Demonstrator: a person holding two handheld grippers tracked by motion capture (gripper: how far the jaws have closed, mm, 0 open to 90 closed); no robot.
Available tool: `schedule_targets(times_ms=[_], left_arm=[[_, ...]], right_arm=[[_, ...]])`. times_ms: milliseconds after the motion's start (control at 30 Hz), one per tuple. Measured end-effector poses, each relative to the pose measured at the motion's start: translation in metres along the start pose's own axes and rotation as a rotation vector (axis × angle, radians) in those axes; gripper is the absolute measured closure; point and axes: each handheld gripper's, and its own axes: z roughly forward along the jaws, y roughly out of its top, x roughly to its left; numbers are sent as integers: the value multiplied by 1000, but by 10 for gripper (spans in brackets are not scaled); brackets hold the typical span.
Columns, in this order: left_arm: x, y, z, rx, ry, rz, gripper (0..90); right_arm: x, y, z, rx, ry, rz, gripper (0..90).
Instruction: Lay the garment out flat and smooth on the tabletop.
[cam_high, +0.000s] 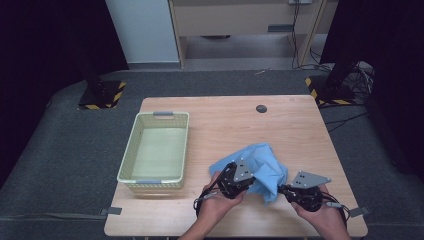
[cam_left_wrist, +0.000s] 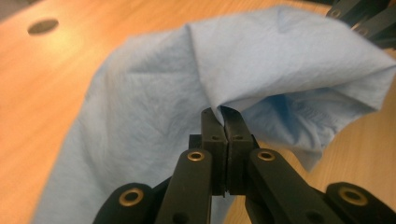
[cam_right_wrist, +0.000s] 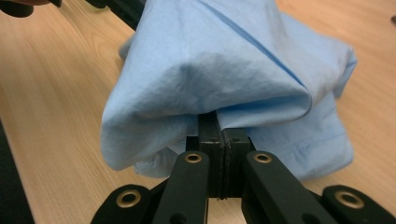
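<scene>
A crumpled light blue cloth (cam_high: 263, 167) lies near the front of the wooden table (cam_high: 290, 125), partly lifted between both grippers. My left gripper (cam_high: 246, 176) is shut on a fold of the cloth (cam_left_wrist: 196, 84) at its left side; the jaws pinch the fabric edge (cam_left_wrist: 222, 114). My right gripper (cam_high: 283, 190) is shut on the cloth's near right edge, where the blue cloth (cam_right_wrist: 224, 65) drapes over the closed jaw tips (cam_right_wrist: 217, 122). A hand holds each gripper from the table's front edge.
A pale yellow-green plastic basket (cam_high: 128, 155) with nothing in it stands on the left part of the table. A small dark round cap (cam_high: 261, 108) sits in the table near its far edge. Dark stands with hazard stripes and cables lie on the floor beyond.
</scene>
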Motion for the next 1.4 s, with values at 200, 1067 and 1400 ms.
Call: schedule_targets(times_ms=[200, 1067, 1400], left_arm=[[16, 24, 0, 5, 39, 24, 892], [66, -15, 87, 211, 35, -107, 900], [35, -31, 70, 147, 9, -85, 841]], right_arm=[[-11, 14, -3, 1, -15, -8, 895], [-54, 9, 47, 71, -69, 119, 889], [-52, 15, 55, 67, -74, 116, 890]])
